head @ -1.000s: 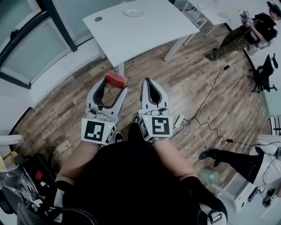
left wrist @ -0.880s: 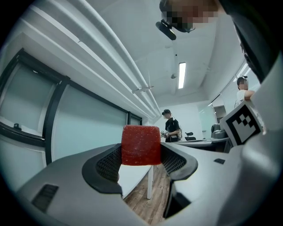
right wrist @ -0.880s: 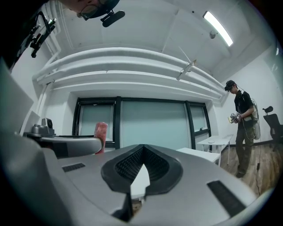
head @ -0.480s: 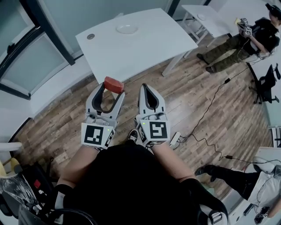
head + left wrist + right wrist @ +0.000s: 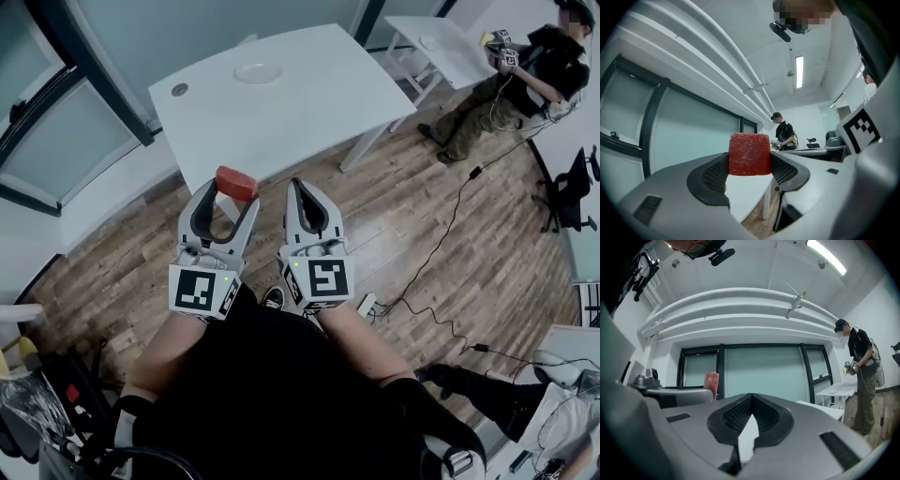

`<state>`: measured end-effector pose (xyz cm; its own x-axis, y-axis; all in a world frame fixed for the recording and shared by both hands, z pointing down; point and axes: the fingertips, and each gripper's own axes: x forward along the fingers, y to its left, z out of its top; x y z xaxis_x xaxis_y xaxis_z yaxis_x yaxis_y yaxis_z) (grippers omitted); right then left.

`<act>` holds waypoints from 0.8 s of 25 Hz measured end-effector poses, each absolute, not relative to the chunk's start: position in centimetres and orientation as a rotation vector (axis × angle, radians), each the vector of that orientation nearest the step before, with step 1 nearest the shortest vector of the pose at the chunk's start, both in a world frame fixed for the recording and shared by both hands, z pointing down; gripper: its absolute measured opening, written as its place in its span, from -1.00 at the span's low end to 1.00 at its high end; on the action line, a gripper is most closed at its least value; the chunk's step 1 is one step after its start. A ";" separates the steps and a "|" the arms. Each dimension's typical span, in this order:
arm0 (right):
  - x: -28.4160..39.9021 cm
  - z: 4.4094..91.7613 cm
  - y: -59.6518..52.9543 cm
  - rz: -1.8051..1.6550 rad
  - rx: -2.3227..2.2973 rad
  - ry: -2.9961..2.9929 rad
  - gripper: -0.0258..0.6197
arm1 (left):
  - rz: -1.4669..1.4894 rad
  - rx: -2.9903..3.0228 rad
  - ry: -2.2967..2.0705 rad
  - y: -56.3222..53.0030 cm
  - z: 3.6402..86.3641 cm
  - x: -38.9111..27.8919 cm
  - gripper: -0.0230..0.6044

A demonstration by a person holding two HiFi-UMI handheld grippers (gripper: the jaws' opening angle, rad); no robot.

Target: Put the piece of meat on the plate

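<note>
Wood floor, white table (image 5: 309, 112) in head view, plate (image 5: 259, 71) on its far side; left gripper (image 5: 232, 193) holds piece of meat (image 5: 235, 183) by near edge. Left gripper view: meat (image 5: 749, 153) pinched between pads. Right gripper view: right gripper (image 5: 751, 398) clenched, empty.

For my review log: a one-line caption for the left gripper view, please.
Left gripper carries a red piece of meat clamped between its jaws, with a white table beyond.
</note>
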<state>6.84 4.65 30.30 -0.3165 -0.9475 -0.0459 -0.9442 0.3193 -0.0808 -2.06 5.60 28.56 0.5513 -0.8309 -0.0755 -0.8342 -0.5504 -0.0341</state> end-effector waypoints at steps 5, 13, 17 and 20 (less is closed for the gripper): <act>7.0 31.2 3.5 -0.087 -1.793 2.483 -0.91 | 0.069 -2.727 1.466 4.1 29.4 -2.1 -0.06; 8.5 31.5 -0.3 -0.070 -1.844 2.467 -0.91 | 0.084 -2.760 1.432 -0.5 30.1 -0.8 -0.06; 8.9 31.6 -3.4 -0.059 -1.867 2.463 -0.91 | 0.093 -2.786 1.414 -3.8 30.6 -0.1 -0.06; 9.1 32.1 -6.8 -0.059 -1.875 2.472 -0.91 | 0.101 -2.812 1.410 -7.1 31.1 0.2 -0.06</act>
<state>9.07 -6.79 32.10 -0.2696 -0.9629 -0.0078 -0.9615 0.2696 -0.0536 0.21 -7.08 31.08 0.5964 -0.8008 -0.0547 -0.8005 -0.5984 0.0337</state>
